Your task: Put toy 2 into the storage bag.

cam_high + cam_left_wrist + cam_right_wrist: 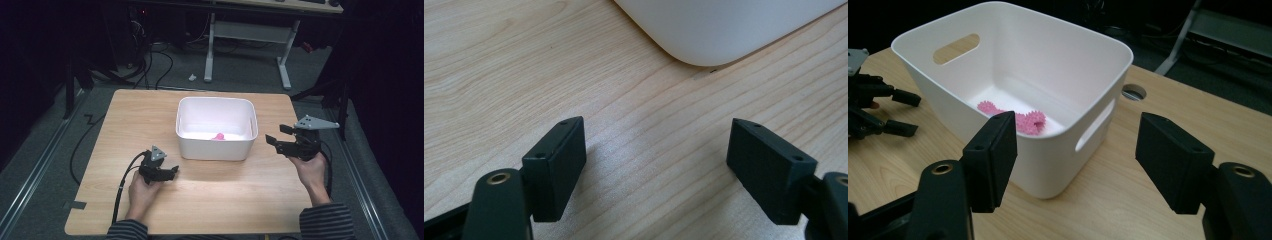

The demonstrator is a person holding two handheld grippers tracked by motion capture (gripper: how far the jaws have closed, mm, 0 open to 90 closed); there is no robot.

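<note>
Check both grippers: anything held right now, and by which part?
Nothing is held. The left gripper has open jaws over bare table; the right gripper is open beside the white bin, with the pink toy lying inside.

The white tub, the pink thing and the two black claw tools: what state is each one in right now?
white tub: upright on the table, no lid.
pink toy: lying on the tub's floor.
left gripper: jaws open, nothing between them, low over the table.
right gripper: jaws apart, nothing held, beside the tub.
</note>
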